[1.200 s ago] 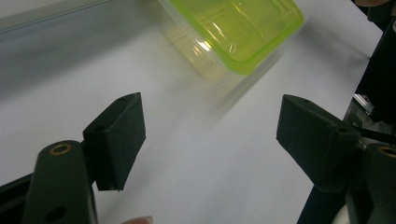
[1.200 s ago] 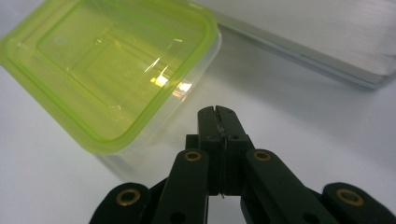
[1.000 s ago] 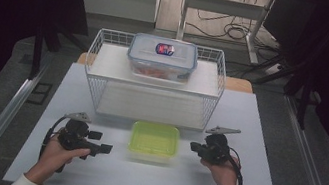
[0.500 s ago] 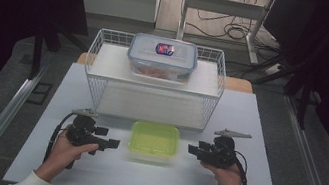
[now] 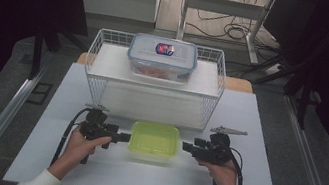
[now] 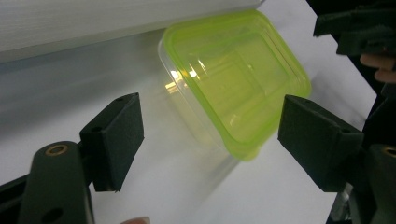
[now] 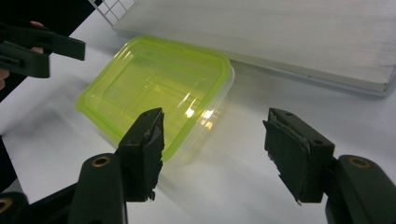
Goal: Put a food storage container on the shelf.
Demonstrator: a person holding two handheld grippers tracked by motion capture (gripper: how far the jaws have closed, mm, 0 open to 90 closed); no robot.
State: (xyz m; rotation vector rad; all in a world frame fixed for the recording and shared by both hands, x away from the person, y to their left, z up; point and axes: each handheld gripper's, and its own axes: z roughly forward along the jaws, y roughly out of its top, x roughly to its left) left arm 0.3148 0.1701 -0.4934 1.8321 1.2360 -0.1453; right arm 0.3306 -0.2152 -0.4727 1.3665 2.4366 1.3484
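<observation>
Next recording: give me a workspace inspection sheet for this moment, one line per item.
Surface: white table, bare around the work.
Job's things: green-lidded container, lid on, flat on the table between both tools.
Clutter: wire basket behind it; a clear lidded box on its shelf.
Grippers: left tool open, at the container's left edge; right tool open, jaws just been opening, nothing between them.
Cables: one trails from each tool; more on the floor behind.
Surroundings: dark curtains, metal rails.

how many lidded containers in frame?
2. A green-lidded container on the table between the grippers; a clear blue-rimmed container on the wire rack behind. None seem hidden.
</observation>
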